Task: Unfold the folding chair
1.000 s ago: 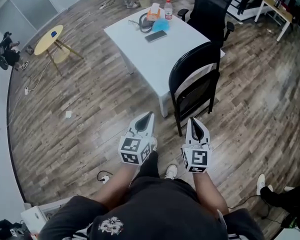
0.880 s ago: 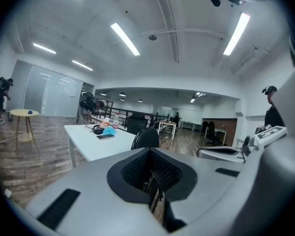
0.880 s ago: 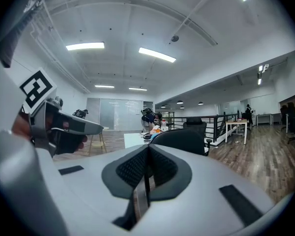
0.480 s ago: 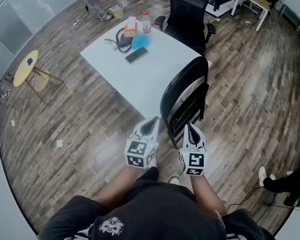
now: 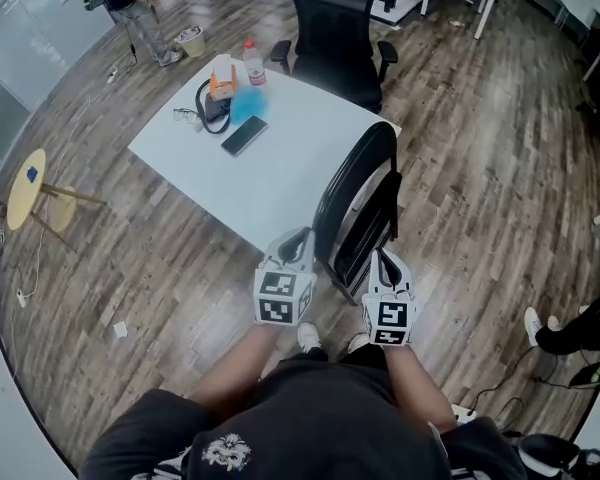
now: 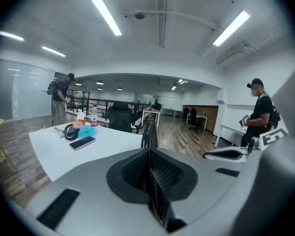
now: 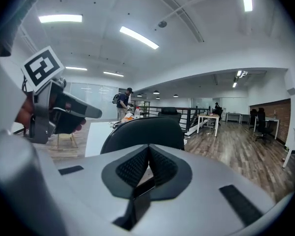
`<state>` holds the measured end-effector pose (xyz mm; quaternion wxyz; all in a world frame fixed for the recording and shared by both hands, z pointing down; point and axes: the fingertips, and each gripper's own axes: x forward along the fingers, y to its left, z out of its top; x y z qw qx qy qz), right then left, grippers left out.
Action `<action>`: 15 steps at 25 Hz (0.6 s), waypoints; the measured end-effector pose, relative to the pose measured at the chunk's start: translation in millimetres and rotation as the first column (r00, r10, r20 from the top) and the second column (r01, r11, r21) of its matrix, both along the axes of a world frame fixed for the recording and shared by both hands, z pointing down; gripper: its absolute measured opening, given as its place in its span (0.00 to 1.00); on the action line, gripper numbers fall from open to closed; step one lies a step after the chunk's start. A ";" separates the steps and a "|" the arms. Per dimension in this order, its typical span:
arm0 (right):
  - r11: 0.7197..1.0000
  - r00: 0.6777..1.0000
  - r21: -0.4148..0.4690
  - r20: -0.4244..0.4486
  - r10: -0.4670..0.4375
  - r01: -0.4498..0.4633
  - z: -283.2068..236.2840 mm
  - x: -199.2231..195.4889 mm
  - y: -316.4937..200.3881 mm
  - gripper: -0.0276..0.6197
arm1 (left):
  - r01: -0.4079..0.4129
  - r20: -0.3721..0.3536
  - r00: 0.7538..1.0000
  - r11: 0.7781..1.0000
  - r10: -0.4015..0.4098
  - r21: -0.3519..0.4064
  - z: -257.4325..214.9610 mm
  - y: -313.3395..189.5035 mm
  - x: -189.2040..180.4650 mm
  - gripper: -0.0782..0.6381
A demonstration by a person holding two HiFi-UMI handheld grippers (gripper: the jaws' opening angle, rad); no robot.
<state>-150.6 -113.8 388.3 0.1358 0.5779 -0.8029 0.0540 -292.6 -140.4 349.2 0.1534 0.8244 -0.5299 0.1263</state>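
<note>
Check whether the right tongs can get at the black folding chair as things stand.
Probably yes: the right tongs, shut, sit just short of the black folding chair, with nothing between them.

Readable text: none in any view.
Bottle label: the water bottle (image 5: 248, 60) at the far side of the white table (image 5: 310, 158) has a red band; its print is too small to read.
Square markers: the cubes on the left gripper (image 5: 298, 238) and right gripper (image 5: 383, 258) show black-and-white code patterns, no letters or digits.
Shirt print: the dark shirt (image 5: 223, 452) nearest the camera has a pale graphic, not legible.
</note>
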 end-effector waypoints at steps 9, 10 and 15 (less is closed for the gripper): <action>0.996 0.998 -0.088 0.047 0.031 -0.027 32.1 31.3 -52.8 0.07 | 0.010 0.125 0.992 1.000 -0.010 -0.002 2.4 -65.0 30.3 0.17; 0.993 0.998 -0.113 0.054 0.032 -0.026 39.2 33.8 -59.6 0.08 | 0.009 0.132 0.991 1.000 -0.008 -0.013 4.1 -71.9 33.7 0.21; 0.957 0.985 -0.288 0.154 0.079 -0.032 87.9 44.2 -89.3 0.36 | 0.011 0.166 0.986 0.995 0.005 -0.101 20.5 -100.9 49.7 0.35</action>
